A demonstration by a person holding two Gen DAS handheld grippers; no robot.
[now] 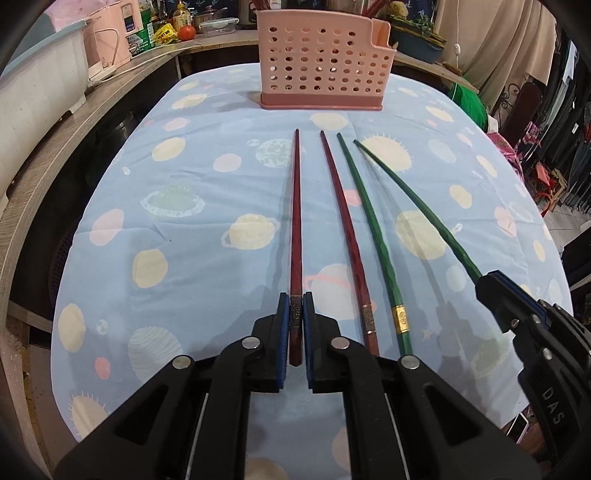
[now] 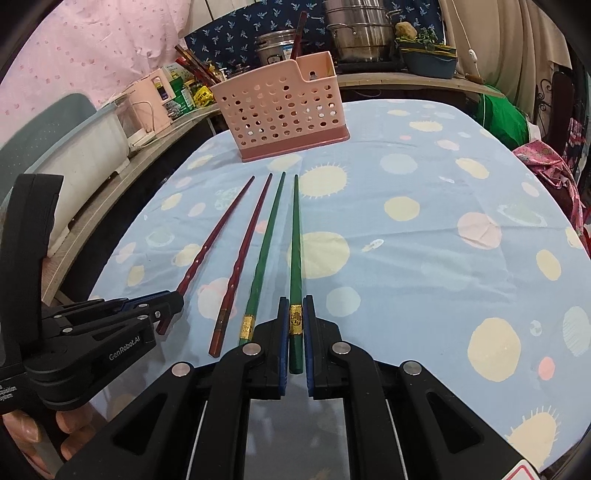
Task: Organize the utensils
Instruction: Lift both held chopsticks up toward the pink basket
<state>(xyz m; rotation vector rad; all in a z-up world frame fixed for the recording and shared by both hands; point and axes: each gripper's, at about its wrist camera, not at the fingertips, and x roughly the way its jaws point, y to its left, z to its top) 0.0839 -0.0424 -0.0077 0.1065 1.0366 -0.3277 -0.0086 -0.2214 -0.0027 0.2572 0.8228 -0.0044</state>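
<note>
Two dark red and two green chopsticks lie side by side on the blue planet-print tablecloth [image 1: 184, 206], tips toward a pink perforated utensil holder [image 1: 321, 59] at the far edge. My left gripper [image 1: 295, 302] is shut on the thick end of the leftmost red chopstick [image 1: 295, 221]. My right gripper [image 2: 295, 306] is shut on the thick end of the rightmost green chopstick [image 2: 295, 240], which is also seen in the left wrist view [image 1: 406, 206]. The second red chopstick [image 1: 343, 221] and second green chopstick [image 1: 373, 229] lie free between them.
The pink holder [image 2: 280, 107] has several red chopsticks standing in it. A wooden counter [image 1: 74, 122] with a pink appliance, bottles and steel pots [image 2: 358, 33] runs along the left and back. Fingers of a hand [image 2: 70, 424] hold the left tool.
</note>
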